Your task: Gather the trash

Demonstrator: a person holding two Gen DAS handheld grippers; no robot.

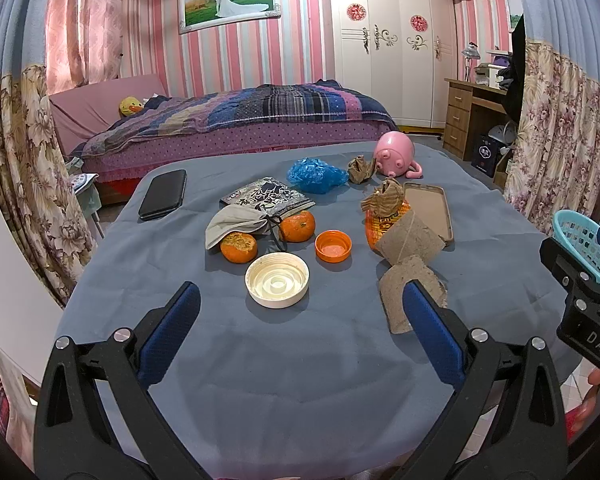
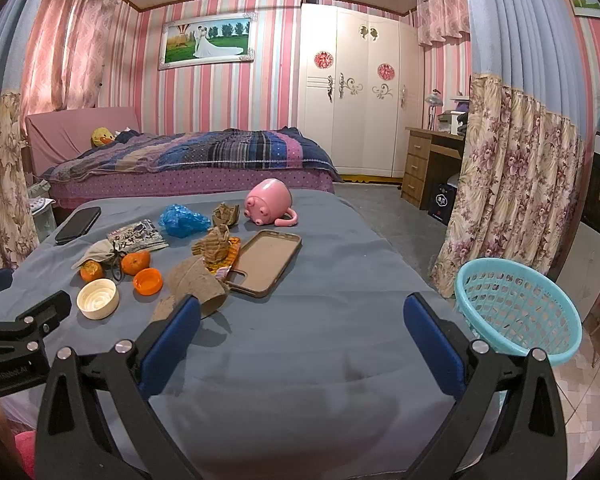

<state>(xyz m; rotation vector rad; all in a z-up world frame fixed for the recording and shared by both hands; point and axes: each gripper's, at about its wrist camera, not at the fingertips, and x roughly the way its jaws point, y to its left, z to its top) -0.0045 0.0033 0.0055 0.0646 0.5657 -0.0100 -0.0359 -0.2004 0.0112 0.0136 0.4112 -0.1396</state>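
The trash is spread over the grey-blue cloth of the bench [image 1: 300, 360]: two cardboard tubes [image 1: 410, 260] near the right front, a white lid [image 1: 277, 279] and an orange cap [image 1: 333, 245] at the middle, crumpled brown paper [image 1: 384, 198] on an orange wrapper, and a blue plastic bag [image 1: 317, 174] farther back. Two tangerines [image 1: 297, 225] lie beside a grey mask. A turquoise basket [image 2: 518, 312] sits at the bench's right edge. The left claw [image 1: 300, 312] and right claw [image 2: 300, 320] both hover spread wide, holding nothing.

Both views low, facing table [image 1: 300, 360]
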